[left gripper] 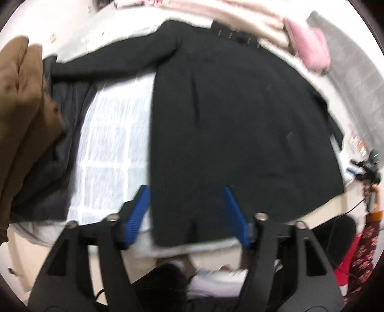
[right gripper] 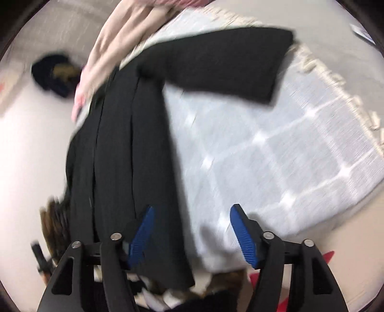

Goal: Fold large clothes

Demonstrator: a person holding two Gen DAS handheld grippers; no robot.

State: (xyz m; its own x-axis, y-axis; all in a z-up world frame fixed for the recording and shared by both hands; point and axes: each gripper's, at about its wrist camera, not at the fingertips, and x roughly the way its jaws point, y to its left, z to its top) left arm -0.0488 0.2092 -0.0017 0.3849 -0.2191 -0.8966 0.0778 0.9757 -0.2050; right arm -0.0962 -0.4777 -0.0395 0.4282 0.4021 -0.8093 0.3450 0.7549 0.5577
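Observation:
A large black coat (left gripper: 228,115) lies spread flat on a white checked cloth (left gripper: 112,134), one sleeve stretched out to the left. My left gripper (left gripper: 186,192) hovers open above the coat's near hem, holding nothing. In the right wrist view the same coat (right gripper: 124,156) lies lengthwise with a sleeve (right gripper: 228,60) stretched across the cloth (right gripper: 276,148). My right gripper (right gripper: 192,211) is open and empty above the coat's near edge. Both views are blurred by motion.
A brown garment (left gripper: 21,115) and a dark grey one (left gripper: 62,124) lie at the left. Beige clothes (left gripper: 240,21) and a pink item (left gripper: 309,48) lie at the far side. A dark bundle (right gripper: 55,74) lies on the floor.

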